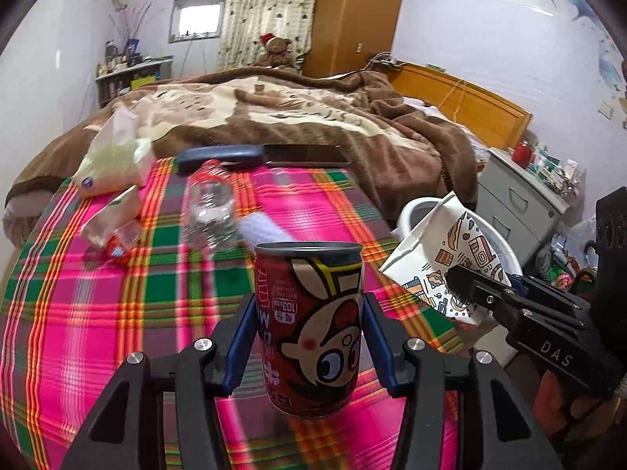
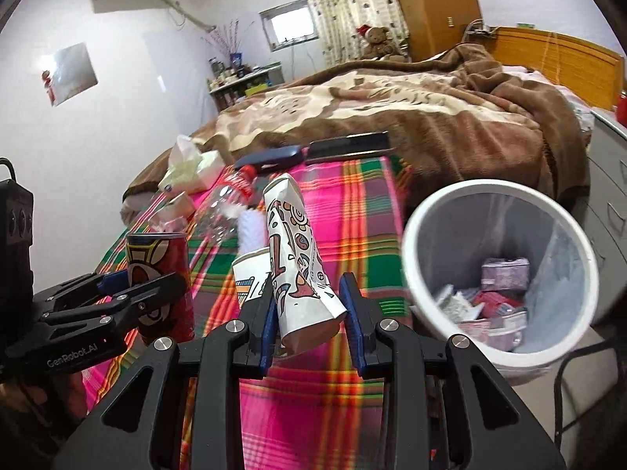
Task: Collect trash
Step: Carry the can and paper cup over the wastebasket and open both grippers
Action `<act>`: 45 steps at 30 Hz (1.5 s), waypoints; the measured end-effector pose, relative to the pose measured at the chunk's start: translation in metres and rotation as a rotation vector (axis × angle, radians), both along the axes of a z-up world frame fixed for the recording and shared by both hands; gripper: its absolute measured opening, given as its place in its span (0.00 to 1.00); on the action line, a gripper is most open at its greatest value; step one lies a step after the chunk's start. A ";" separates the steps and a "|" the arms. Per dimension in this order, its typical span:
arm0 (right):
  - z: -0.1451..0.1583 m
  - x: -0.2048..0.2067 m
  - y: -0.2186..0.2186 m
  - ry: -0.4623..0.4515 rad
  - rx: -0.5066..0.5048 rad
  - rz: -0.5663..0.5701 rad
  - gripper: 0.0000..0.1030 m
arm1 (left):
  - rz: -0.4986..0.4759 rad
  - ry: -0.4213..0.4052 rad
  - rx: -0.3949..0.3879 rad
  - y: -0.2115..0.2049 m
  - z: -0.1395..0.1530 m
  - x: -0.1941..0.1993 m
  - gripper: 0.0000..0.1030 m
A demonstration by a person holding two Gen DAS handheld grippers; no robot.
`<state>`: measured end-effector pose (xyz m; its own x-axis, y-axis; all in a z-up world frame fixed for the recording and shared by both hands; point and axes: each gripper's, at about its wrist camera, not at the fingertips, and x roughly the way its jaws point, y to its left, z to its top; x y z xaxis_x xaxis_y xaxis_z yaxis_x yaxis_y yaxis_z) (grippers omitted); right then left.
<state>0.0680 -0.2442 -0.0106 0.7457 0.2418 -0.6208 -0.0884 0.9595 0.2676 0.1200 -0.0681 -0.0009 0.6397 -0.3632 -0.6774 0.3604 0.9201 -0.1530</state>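
Surface: plaid cloth [image 1: 313, 203] in pink, green and orange.
Far edge: dark case [image 1: 219, 156] beside a flat black box [image 1: 305, 154].
Left side: tissue pack [image 1: 113, 160], crumpled wrappers [image 1: 113, 227].
Centre: clear plastic bottle [image 1: 211, 211] lying down, white roll [image 1: 262, 229] just beside it.

The can [image 1: 308, 325] stands left of the paper cup [image 1: 446, 262], both above the surface [image 1: 98, 313]. The bin [image 2: 497, 270] is right of it, with trash inside. A bottle [image 1: 211, 211] lies behind the can, maybe touching a bag [image 1: 113, 223].
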 end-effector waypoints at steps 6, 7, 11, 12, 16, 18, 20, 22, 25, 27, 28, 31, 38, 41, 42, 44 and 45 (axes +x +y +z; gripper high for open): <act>0.005 -0.003 -0.031 -0.016 -0.004 -0.085 0.30 | -0.063 -0.020 -0.004 -0.033 0.009 0.000 0.51; 0.004 -0.004 -0.036 -0.016 -0.004 -0.097 0.30 | -0.075 -0.023 -0.004 -0.040 0.011 0.000 0.51; 0.004 -0.005 -0.054 -0.016 -0.006 -0.147 0.30 | -0.123 -0.029 -0.004 -0.067 0.014 0.004 0.51; 0.004 -0.005 -0.059 -0.016 -0.009 -0.161 0.30 | -0.134 -0.031 -0.005 -0.074 0.015 0.004 0.51; 0.005 -0.006 -0.077 -0.013 -0.029 -0.214 0.30 | -0.184 -0.040 -0.007 -0.103 0.018 0.009 0.51; 0.005 -0.008 -0.084 -0.010 -0.039 -0.237 0.30 | -0.204 -0.042 -0.003 -0.115 0.018 0.012 0.51; 0.003 -0.006 -0.093 -0.001 -0.049 -0.261 0.30 | -0.224 -0.034 -0.004 -0.127 0.017 0.017 0.51; 0.002 -0.006 -0.101 0.006 -0.054 -0.278 0.30 | -0.243 -0.024 -0.003 -0.140 0.014 0.020 0.51; -0.001 -0.004 -0.110 0.020 -0.069 -0.302 0.30 | -0.271 -0.016 -0.009 -0.157 0.010 0.025 0.51; -0.005 -0.001 -0.117 0.037 -0.073 -0.314 0.30 | -0.279 0.003 -0.019 -0.165 0.005 0.031 0.51; -0.007 0.000 -0.121 0.043 -0.073 -0.322 0.30 | -0.282 0.015 -0.024 -0.169 0.003 0.034 0.51; -0.012 0.004 -0.131 0.065 -0.076 -0.340 0.30 | -0.297 0.018 -0.013 -0.182 -0.002 0.040 0.51; -0.023 0.012 -0.140 0.109 -0.098 -0.342 0.31 | -0.300 0.065 -0.006 -0.205 -0.022 0.055 0.51; -0.027 0.015 -0.140 0.134 -0.109 -0.333 0.31 | -0.304 0.074 -0.028 -0.205 -0.024 0.059 0.51; -0.027 0.015 -0.140 0.136 -0.117 -0.335 0.33 | -0.306 0.073 -0.035 -0.204 -0.024 0.060 0.52; -0.028 0.015 -0.140 0.136 -0.133 -0.341 0.47 | -0.298 0.058 -0.029 -0.203 -0.022 0.059 0.58; -0.028 0.014 -0.139 0.134 -0.129 -0.339 0.57 | -0.293 0.050 -0.025 -0.201 -0.021 0.059 0.64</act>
<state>0.0822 -0.3830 -0.0385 0.6802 -0.0910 -0.7274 0.2672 0.9548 0.1304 0.1788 -0.2695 -0.0219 0.4713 -0.5440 -0.6942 0.6012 0.7741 -0.1984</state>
